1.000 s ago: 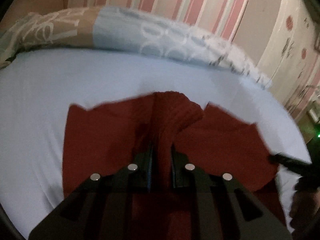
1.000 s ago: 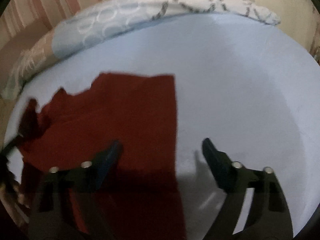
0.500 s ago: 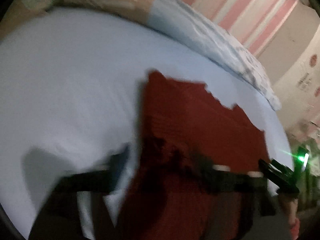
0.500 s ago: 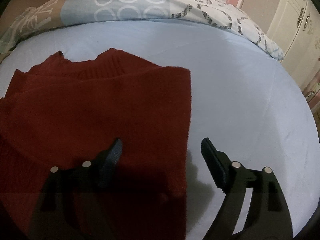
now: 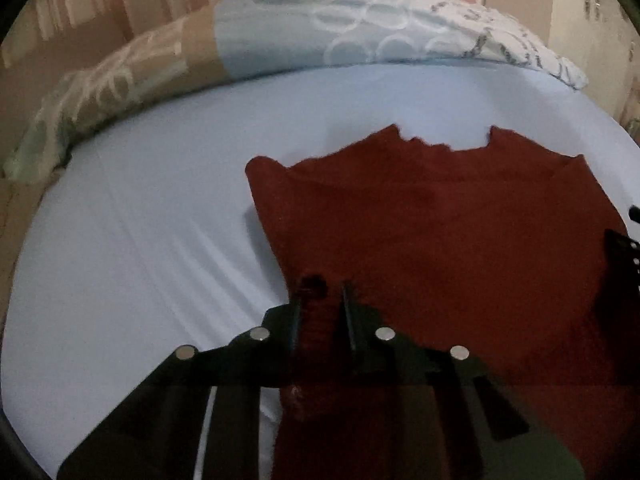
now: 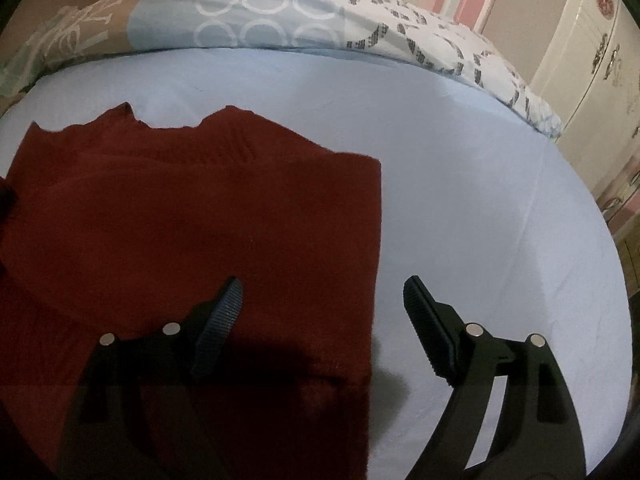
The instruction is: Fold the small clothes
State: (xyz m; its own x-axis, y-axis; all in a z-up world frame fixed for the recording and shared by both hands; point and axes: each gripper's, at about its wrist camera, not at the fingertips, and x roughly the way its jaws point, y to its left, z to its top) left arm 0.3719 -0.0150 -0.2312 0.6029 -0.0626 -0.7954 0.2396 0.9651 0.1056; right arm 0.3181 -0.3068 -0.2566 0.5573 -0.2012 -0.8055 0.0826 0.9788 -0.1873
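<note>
A dark red knit sweater (image 5: 440, 232) lies flat on the light blue bed sheet (image 5: 140, 240), neckline toward the far side. My left gripper (image 5: 320, 300) sits at the sweater's near left edge. Its jaws are closing, and a small bunch of red knit is pinched between them. In the right wrist view the sweater (image 6: 200, 220) fills the left half. My right gripper (image 6: 324, 284) is open wide and straddles the garment's straight right edge. One finger (image 6: 224, 312) is over the knit and the other hangs above the bare sheet. Nothing is gripped there.
A rolled quilt (image 6: 260, 20) with ring and grey patterns runs along the far side of the bed. Behind it is a pink striped wall. A white cabinet (image 6: 592, 60) stands at the far right. The bare sheet (image 6: 460, 180) stretches to the right of the sweater.
The left gripper let go of a raised bunch of sweater, swung over with jaws wide, and has now closed on the sweater's near left edge. The sweater lies flatter. The right gripper stays open.
</note>
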